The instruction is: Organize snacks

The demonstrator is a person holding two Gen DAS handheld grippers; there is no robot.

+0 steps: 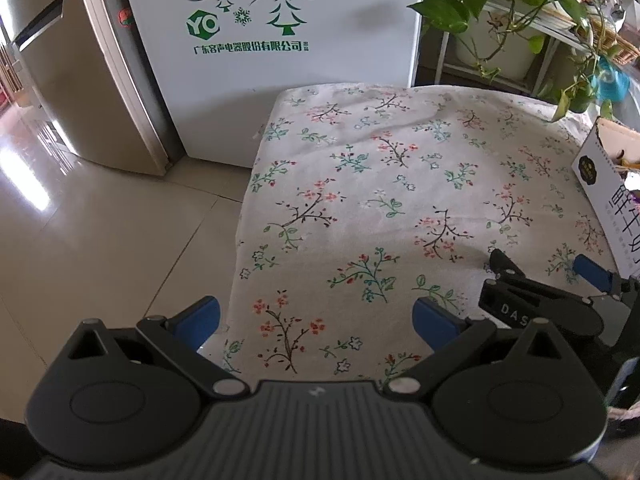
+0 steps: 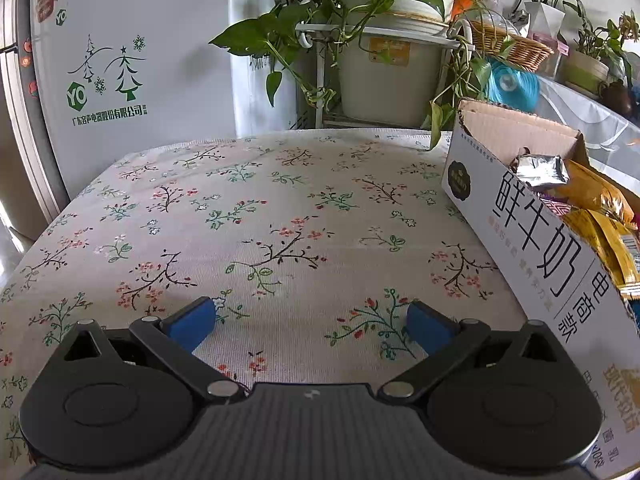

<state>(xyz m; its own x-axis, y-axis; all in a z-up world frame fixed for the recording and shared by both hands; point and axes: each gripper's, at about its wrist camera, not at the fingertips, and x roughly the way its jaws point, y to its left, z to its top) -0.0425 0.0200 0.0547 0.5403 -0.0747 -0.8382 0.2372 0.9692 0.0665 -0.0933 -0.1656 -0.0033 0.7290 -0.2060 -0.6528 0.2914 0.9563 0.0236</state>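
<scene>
A white cardboard box [image 2: 532, 248] with black Chinese lettering stands at the table's right side; it also shows in the left wrist view [image 1: 600, 184]. It holds snack packets: a silver one [image 2: 540, 170] and yellow ones [image 2: 596, 208]. My right gripper [image 2: 316, 324] is open and empty above the floral tablecloth [image 2: 260, 208], just left of the box. My left gripper [image 1: 316, 320] is open and empty over the table's near left edge. The right gripper [image 1: 548, 276] shows in the left wrist view, at the right, next to the box.
A white freezer [image 1: 272, 40] with green tree prints stands behind the table, a steel fridge [image 1: 80, 80] to its left. Potted vines on a white rack [image 2: 380, 40] and a wicker basket [image 2: 508, 44] stand behind right. Tiled floor [image 1: 100, 220] lies left of the table.
</scene>
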